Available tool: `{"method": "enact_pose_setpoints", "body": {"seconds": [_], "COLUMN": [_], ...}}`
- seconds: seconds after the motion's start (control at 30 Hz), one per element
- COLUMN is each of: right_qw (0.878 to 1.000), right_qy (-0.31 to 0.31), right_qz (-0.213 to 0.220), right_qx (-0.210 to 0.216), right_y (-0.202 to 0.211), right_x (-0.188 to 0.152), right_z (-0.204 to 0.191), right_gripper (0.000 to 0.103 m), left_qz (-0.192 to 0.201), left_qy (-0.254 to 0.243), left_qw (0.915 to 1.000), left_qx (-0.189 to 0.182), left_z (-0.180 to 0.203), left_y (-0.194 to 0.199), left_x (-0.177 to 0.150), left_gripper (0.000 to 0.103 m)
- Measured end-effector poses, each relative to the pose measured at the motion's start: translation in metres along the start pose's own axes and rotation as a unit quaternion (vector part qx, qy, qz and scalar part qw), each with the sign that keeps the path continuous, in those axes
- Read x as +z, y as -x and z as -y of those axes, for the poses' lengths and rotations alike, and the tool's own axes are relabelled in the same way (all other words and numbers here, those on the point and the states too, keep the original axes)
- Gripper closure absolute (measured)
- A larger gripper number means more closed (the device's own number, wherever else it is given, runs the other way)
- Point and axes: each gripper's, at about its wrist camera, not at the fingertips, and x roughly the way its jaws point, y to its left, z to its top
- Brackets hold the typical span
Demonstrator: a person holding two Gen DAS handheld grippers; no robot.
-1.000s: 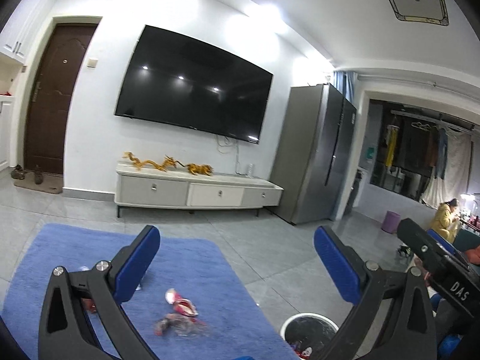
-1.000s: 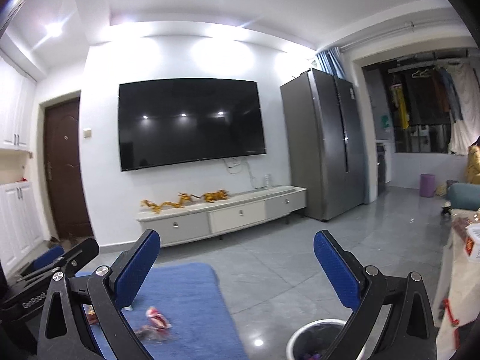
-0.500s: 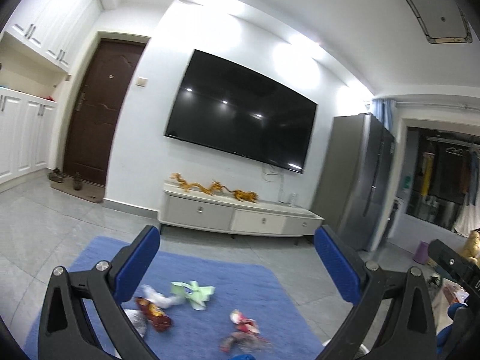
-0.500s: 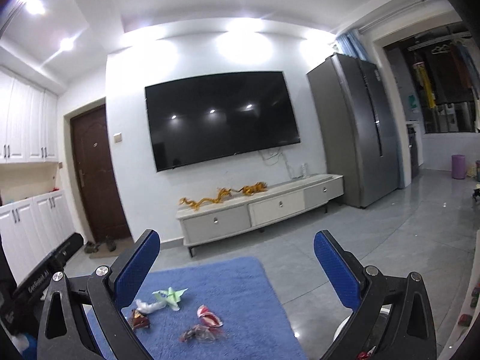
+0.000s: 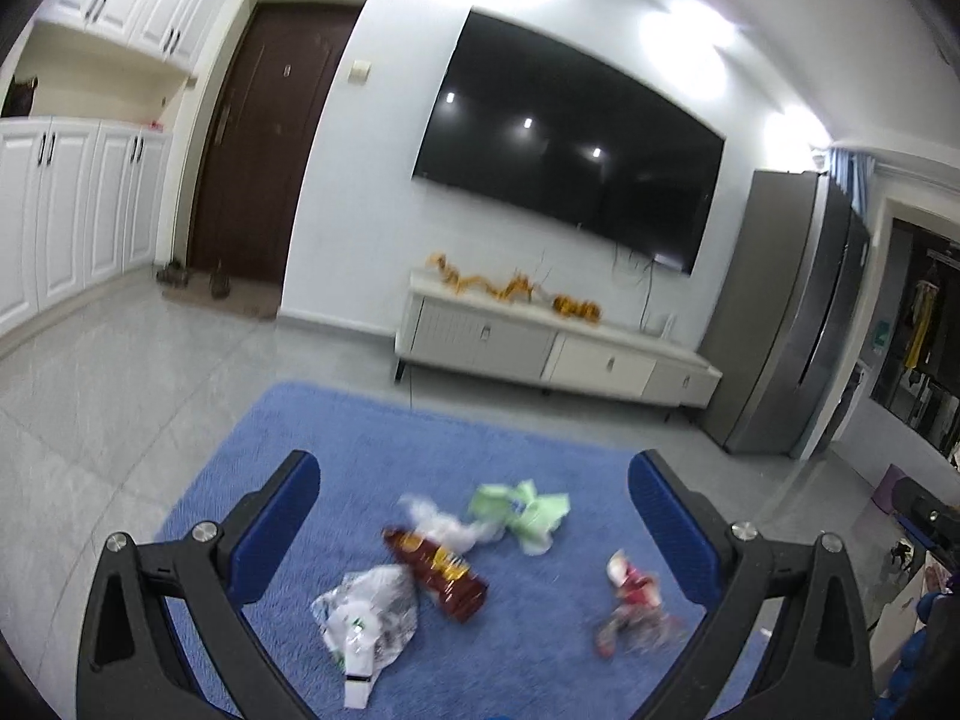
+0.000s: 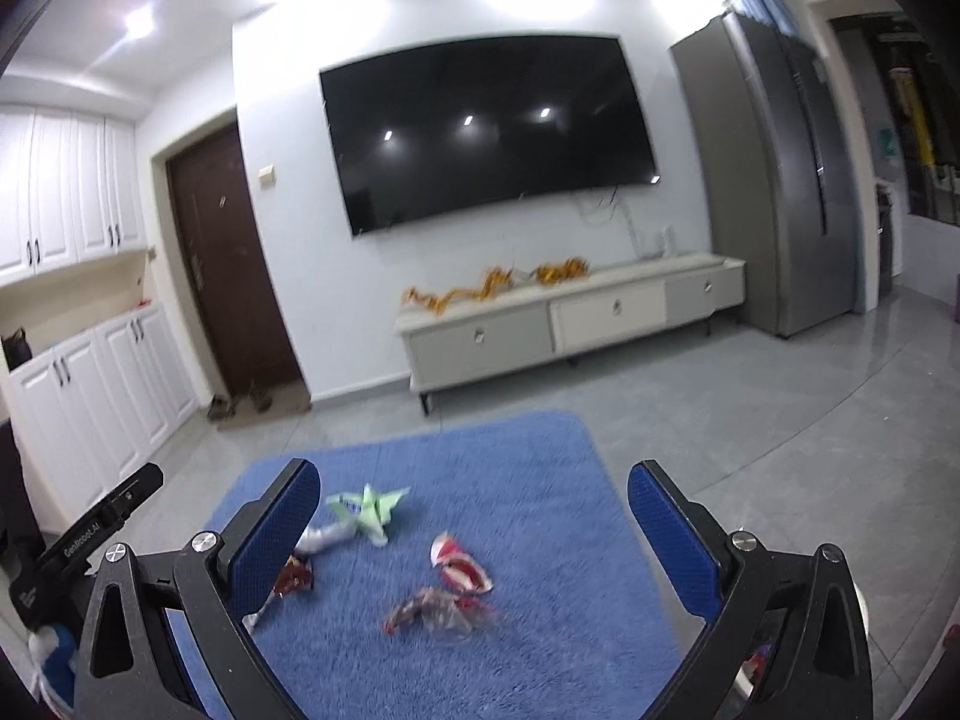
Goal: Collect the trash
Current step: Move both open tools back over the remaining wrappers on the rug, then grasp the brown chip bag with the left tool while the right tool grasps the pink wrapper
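Both grippers' fingers [image 5: 288, 516] [image 6: 666, 534] gape apart, empty, above blurred wrappers [image 5: 444, 567] on the rug [image 6: 540, 480].

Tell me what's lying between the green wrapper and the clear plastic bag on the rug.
In the left wrist view, a crumpled white wrapper and a brown snack packet lie between the green wrapper and the clear bag.

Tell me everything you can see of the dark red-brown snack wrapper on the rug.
The dark red-brown snack wrapper is a crumpled, glossy foil-like packet with yellow print, lying flat and slanted on the blue rug. Its upper end meets a white crumpled wrapper; a clear plastic bag lies beside it. Neither gripper touches it. Motion blur hides the print.
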Motion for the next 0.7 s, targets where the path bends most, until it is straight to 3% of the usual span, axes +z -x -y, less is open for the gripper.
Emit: {"method": "enact_pose_setpoints", "body": {"seconds": [0.17,0.33,0.5,0.7], "right_qw": [0.999,0.994,0.987,0.980], "right_qy": [0.022,0.035,0.040,0.030], "right_qz": [-0.041,-0.098,-0.150,-0.190], "right_qx": [0.015,0.024,0.039,0.059], "right_y": [-0.038,-0.078,-0.109,-0.142], "right_x": [-0.018,-0.031,-0.046,-0.052], "right_z": [-0.003,0.002,0.005,0.013], "right_gripper": [0.002,0.025,0.034,0.043], "left_qz": [-0.053,-0.098,-0.150,-0.192], "left_qy": [-0.007,-0.032,-0.030,-0.014], "left_qw": [0.9985,0.9946,0.9878,0.9810], "left_qx": [-0.006,-0.017,-0.027,-0.023], "left_z": [-0.005,0.005,0.008,0.004], "left_y": [-0.035,-0.067,-0.101,-0.133], "left_x": [-0.021,-0.043,-0.057,-0.063], "left_gripper": [0.000,0.002,0.019,0.032]}}
